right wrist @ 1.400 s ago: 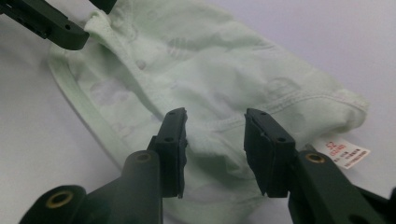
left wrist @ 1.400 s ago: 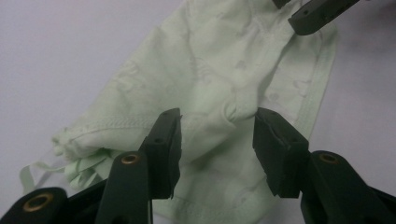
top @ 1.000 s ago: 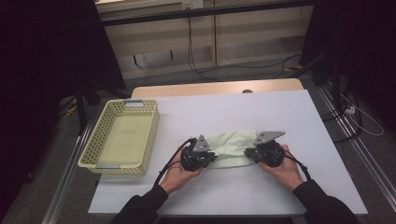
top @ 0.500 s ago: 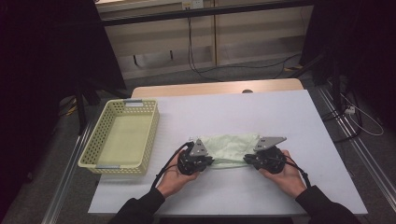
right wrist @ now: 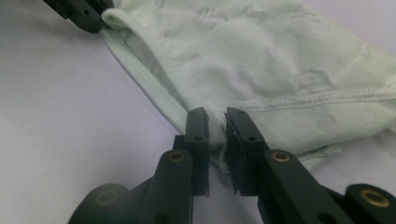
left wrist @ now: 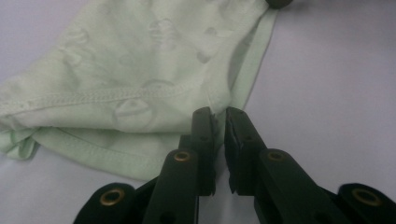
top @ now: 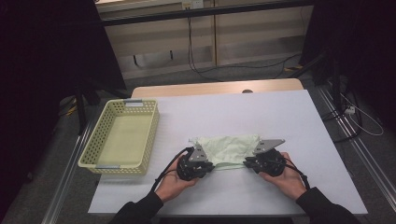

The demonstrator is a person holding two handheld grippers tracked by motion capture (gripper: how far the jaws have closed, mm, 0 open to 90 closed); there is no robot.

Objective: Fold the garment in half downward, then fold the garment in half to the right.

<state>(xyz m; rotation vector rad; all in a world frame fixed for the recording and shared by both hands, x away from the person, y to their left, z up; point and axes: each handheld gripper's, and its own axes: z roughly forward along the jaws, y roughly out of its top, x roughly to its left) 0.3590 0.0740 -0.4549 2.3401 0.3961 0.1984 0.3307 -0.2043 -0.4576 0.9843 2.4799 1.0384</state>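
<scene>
A pale green cloth (top: 229, 147) lies flat on the white table (top: 243, 112), towards its near side. The left gripper (top: 212, 164) is at the cloth's near left corner and the right gripper (top: 245, 163) at its near right corner. Both pairs of jaws have just been opening. In the left gripper view the left gripper (left wrist: 219, 114) shows a narrow bare gap, with the cloth's (left wrist: 140, 56) hem just at the tips. In the right gripper view a bunch of cloth (right wrist: 261, 51) still fills the right gripper's (right wrist: 215, 114) gap.
A yellow perforated basket (top: 88, 161) stands on the table's left part. Cables trail from both grippers towards the person's sleeves. The floor beyond the table's far edge carries wires and dark stands.
Both hands have drawn slightly toward the near edge with the cloth's corners, and the cloth now lies flatter. The jaws stand a little wider apart.
</scene>
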